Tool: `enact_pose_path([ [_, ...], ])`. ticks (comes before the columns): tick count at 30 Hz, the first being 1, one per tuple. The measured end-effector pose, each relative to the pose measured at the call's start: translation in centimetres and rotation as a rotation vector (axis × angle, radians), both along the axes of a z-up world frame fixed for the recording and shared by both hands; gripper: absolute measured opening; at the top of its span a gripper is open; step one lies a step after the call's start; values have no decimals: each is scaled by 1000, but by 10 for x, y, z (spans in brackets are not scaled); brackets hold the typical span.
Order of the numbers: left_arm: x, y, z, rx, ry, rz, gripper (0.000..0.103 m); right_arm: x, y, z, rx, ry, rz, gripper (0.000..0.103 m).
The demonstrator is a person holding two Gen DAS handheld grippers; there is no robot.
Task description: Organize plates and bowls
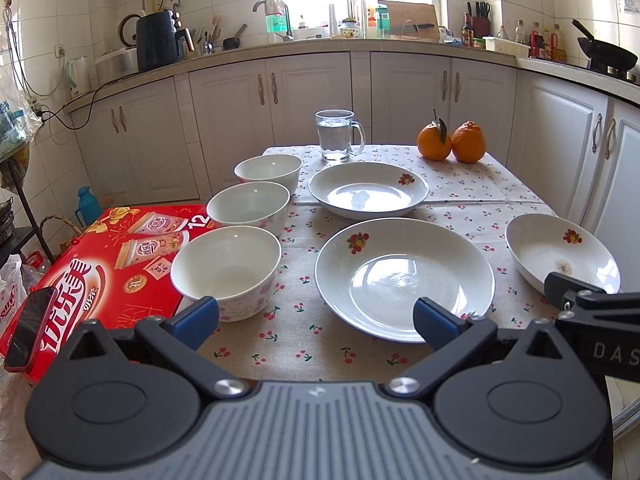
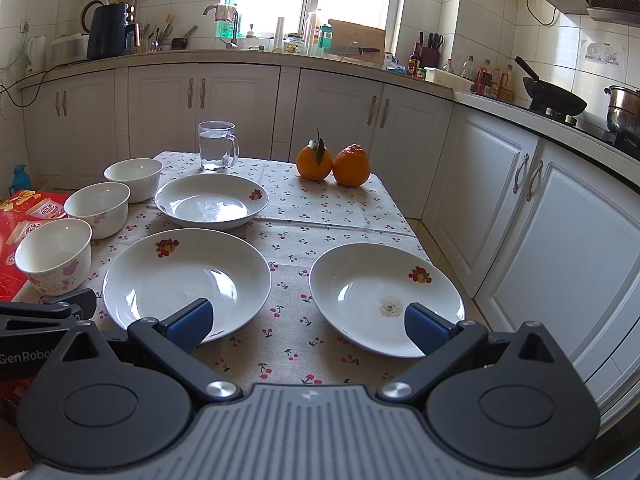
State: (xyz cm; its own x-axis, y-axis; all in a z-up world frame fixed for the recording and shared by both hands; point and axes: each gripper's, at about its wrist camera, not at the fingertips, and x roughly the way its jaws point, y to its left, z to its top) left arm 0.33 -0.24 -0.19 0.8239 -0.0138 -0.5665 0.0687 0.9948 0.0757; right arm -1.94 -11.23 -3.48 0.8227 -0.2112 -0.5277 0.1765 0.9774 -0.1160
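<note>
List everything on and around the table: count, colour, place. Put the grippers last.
bowls: 3, white with pink flowers, in a row along the table's left edge
plates: 3, white with a fruit motif, one near centre, one behind it, one at the right edge with a brownish mark inside
glass mug: 1, clear, holding water, far side of the table
oranges: 2, orange, one with a leaf, far right, side by side
tablecloth: 1, beige with cherry print, covering the table
carton: 1, red, left of the table
phone: 1, red case, lying on the carton
left gripper: 1, black with blue pads, open, empty
right gripper: 1, same build, open, empty
</note>
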Motion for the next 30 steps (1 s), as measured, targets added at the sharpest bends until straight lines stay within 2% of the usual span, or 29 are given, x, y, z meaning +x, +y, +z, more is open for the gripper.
enact_pose_path([
  [30, 7, -3, 1, 6, 13, -15, 102, 1, -1, 1, -4, 2, -1, 103],
])
